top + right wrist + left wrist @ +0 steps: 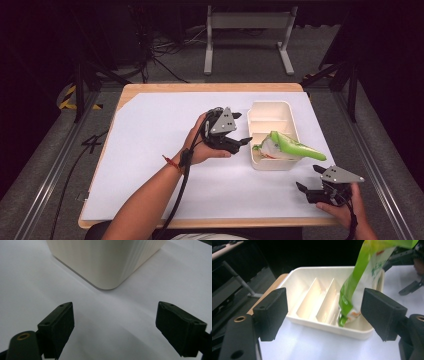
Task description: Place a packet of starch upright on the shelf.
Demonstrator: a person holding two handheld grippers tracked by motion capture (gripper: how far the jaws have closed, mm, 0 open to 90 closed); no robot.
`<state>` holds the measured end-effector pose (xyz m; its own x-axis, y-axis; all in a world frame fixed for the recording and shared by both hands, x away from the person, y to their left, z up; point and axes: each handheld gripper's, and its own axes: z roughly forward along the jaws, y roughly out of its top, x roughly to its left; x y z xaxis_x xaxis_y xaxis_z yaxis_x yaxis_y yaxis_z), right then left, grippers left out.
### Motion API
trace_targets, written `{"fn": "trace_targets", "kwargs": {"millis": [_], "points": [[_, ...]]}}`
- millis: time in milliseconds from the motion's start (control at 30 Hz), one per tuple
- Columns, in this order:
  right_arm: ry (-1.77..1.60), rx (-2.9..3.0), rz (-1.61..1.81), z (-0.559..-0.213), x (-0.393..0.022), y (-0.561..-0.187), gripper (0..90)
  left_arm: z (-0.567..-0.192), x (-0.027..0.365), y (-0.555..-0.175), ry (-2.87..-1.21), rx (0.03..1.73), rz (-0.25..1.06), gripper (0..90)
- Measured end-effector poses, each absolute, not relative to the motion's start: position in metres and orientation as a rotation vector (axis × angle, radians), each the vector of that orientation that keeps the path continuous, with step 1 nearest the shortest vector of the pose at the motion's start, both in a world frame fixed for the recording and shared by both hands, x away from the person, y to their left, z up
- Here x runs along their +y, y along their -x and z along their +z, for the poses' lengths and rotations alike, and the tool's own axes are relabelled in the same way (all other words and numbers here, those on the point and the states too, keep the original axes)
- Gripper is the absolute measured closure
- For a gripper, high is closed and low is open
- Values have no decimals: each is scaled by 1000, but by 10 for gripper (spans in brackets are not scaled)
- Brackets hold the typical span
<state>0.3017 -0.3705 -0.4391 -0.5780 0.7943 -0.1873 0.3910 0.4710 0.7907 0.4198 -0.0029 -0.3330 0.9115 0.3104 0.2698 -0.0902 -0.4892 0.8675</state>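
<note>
A white divided box (270,116) stands right of the table's middle. A green and white pouch (290,146) rests in its near end, leaning out over the right rim. My left gripper (242,128) hovers just left of the box, open, jaws aimed at it with nothing between them. In the left gripper view the box (312,290) and the pouch (352,290) lie beyond the open left gripper (324,312). My right gripper (308,177) rests near the front right corner, open and empty. In the right gripper view the right gripper (115,325) faces a box corner (107,262).
White paper (160,150) covers the wooden table (150,88). A grey metal stand (247,22) and cables (165,50) lie on the floor behind. Yellow and black tape (67,97) marks the floor at the left.
</note>
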Motion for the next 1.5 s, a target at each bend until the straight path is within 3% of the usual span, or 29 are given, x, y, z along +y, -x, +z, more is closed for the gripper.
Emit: {"fn": "trace_targets", "kwargs": {"millis": [1000, 1500], "points": [[-973, 2168, 983, -438, -370, -301, 153, -388, 67, -411, -2364, 249, 637, 138], [-967, 2162, 982, -437, -371, -300, 152, -412, 118, -402, -2418, 367, 681, 115]]}}
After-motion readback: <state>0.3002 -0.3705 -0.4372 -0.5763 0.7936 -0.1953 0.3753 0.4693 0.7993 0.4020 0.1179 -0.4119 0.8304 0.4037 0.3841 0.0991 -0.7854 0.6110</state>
